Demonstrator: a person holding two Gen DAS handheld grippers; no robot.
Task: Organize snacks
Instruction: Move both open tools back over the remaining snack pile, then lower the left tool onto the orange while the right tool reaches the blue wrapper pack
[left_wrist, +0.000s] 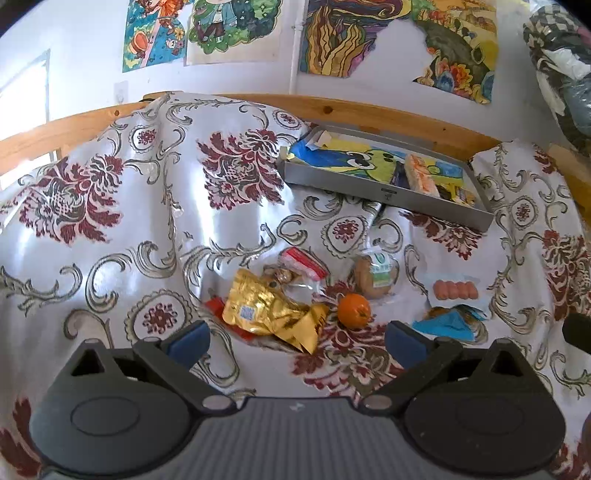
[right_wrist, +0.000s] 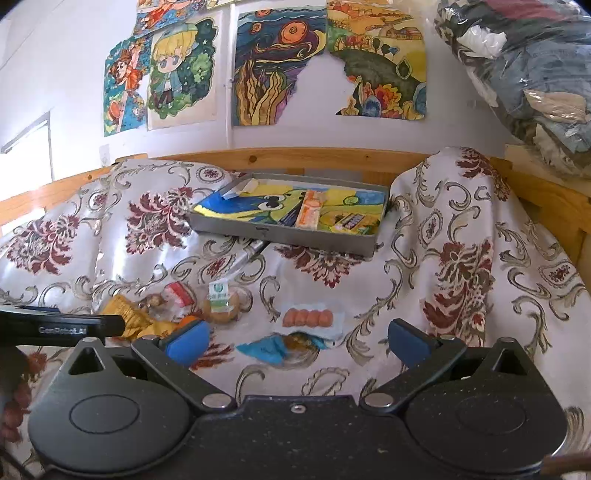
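Both tongs spread wide, grasping nothing: left tongs hovering over the gold packet and the orange, right tongs hovering over the blue wrapper. Snacks scattered on the patterned cloth, near the front. Gold packet crumpled, long axis running from upper left to lower right in the left view. Orange just right of it. Round bun in clear wrap behind the orange. Red and white packet lying aslant behind the gold one. Sausage pack with its long axis left to right, links standing side by side. Grey tray farther back, holding an orange bar pointing away from the camera.
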